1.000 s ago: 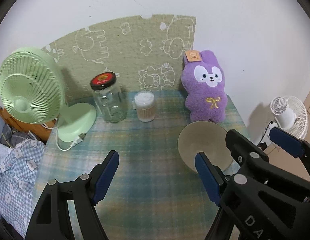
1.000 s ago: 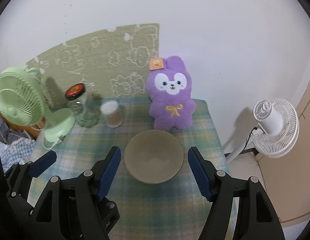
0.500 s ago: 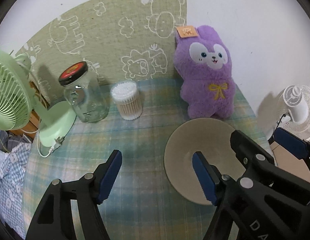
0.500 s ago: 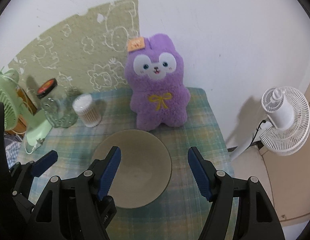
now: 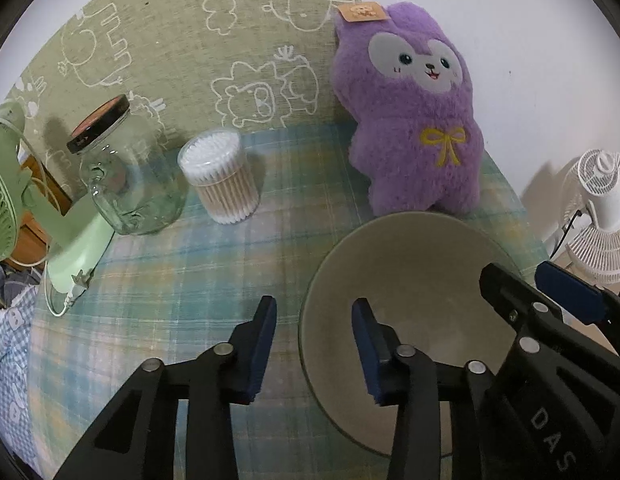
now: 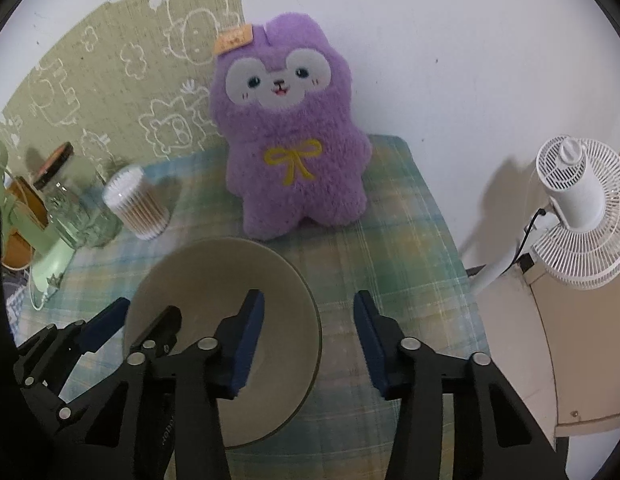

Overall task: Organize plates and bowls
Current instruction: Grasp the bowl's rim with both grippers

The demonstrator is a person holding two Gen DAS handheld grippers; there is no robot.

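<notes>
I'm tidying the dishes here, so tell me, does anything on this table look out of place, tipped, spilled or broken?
Nothing is spilled or broken. The beige bowl sits upright on the plaid cloth. The odd items for a dish setting are the purple plush toy, the cotton swab tub and the glass jar, all standing upright along the back.

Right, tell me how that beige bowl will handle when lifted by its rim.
The bowl looks like rigid glazed ceramic, so probably stiff, fairly heavy and breakable. Its smooth, thin rim may slip between pads, so both sides are worth gripping. The left tool and right tool each straddle the rim, jaws closing, not yet pressing.
</notes>
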